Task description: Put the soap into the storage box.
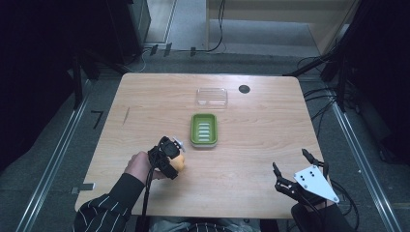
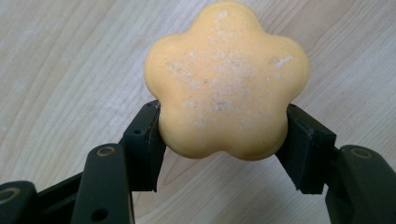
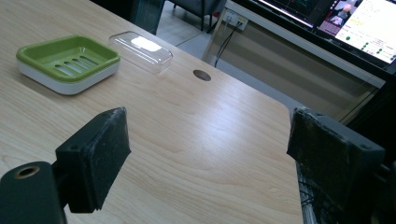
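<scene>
The orange flower-shaped soap point(image 2: 226, 79) sits between the jaws of the left hand-held gripper point(image 2: 224, 140), whose pads press its two lower flanks; in the left gripper view the bar seems to rest on or just above the bench point(image 1: 145, 111), though I cannot tell whether it has lifted clear. Taking the green soap dish point(image 1: 203, 129) as the landmark, the soap point(image 1: 178, 162) lies near it, on the person's side and off toward the left corner; the clear lid point(image 1: 212, 96) lies just beyond the dish, on the far side, with a small dark grommet hole point(image 1: 244, 89) beside the lid; the right hand-held gripper point(image 1: 300, 171) hovers well apart from the dish, near the bench's front right corner, its jaws spread wide around nothing, as the right gripper view confirms.

As to handling, the bar looks solid and stiff, light enough for one gripper, with a matt, powdery top; I judge it waxy and liable to slip if squeezed on a rounded lobe, and soft enough at the surface to dent or scuff under hard pressure. The best hold is where the jaws now sit: in the hollows between lobes, on opposite sides, so the scalloped edge keys against the pads; a moderate squeeze should do. The dish, judged the likely destination, has a slotted floor and raised rim; the bar should go in flat.
</scene>
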Tool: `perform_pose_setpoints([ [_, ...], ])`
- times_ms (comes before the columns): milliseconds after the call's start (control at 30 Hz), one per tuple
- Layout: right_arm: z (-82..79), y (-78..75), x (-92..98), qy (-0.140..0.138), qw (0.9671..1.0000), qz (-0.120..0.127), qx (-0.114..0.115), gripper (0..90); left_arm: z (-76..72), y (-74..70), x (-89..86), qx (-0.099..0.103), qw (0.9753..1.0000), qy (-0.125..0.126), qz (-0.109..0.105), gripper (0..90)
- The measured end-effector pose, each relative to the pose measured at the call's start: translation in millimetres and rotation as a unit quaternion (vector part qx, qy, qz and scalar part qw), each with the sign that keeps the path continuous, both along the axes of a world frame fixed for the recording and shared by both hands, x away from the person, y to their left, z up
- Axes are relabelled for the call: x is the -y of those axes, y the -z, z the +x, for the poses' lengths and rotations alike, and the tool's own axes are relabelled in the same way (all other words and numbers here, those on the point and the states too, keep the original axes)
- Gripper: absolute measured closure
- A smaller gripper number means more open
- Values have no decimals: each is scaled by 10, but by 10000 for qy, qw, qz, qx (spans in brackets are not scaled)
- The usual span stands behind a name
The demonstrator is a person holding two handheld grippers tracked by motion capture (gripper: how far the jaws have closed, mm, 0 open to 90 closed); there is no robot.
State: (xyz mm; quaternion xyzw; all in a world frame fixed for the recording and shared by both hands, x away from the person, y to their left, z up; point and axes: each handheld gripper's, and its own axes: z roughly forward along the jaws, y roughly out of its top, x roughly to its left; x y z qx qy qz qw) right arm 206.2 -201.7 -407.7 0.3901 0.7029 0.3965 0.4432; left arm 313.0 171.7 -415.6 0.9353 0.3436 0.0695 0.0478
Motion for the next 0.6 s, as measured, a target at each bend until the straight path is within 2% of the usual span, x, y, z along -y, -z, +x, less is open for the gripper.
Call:
perform_pose_setpoints([
  [600, 3, 0, -3, -10, 10000, 2, -11, 133, 153, -131, 84, 75, 9999, 142, -40, 396],
])
